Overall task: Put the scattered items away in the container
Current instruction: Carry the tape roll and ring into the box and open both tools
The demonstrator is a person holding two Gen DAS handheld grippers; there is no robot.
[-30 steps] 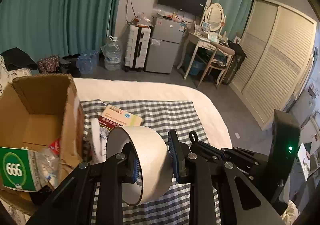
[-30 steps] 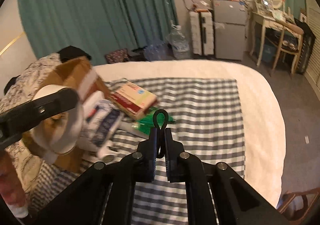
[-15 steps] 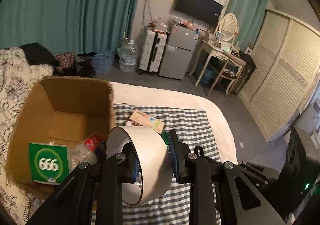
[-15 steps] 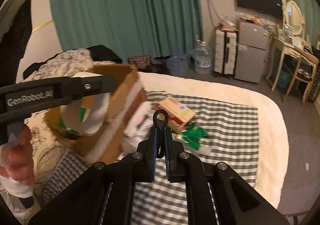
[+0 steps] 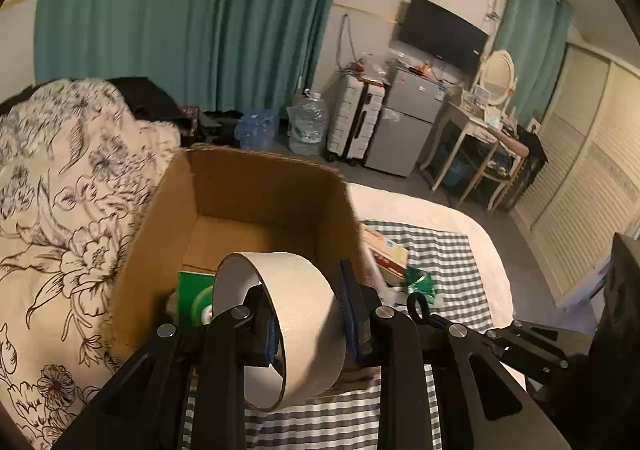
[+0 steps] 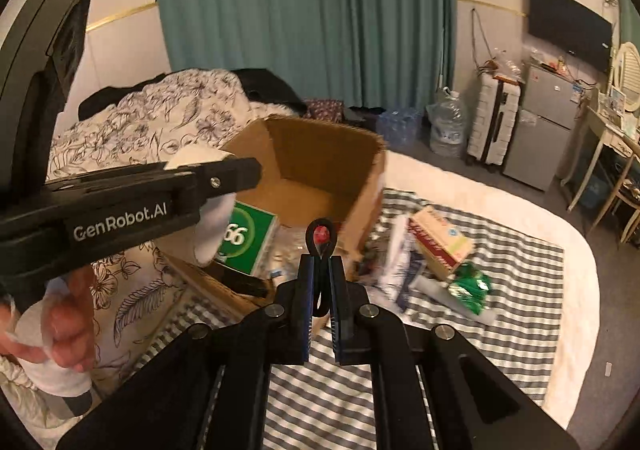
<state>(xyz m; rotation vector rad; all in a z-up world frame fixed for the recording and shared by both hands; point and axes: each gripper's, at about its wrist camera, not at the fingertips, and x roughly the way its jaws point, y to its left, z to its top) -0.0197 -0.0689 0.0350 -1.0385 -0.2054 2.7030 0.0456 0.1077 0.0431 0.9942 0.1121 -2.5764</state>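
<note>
Left gripper (image 5: pixel 308 314), jaws clamped on the tape roll (image 5: pixel 298 306), had moved over the cardboard box (image 5: pixel 256 185). Right gripper (image 6: pixel 320 290), jaws shut on a black loop (image 6: pixel 321 236), followed; release looked next.

Bedroom in a home: bed (image 5: pixel 420 209) w/ floral quilt (image 5: pixel 60 189), teal curtains (image 5: pixel 180 17), wall TV (image 5: pixel 440 33), small fridge (image 5: pixel 404 125), vanity w/ oval mirror (image 5: pixel 496 77), suitcase (image 5: pixel 356 121), prob. louvred wardrobe (image 5: pixel 580 169).

one cardboard box (image 5: pixel 168 242), one tape roll (image 5: pixel 304 302), one green carton (image 6: pixel 250 238), two grippers (image 5: pixel 308 314)
</note>
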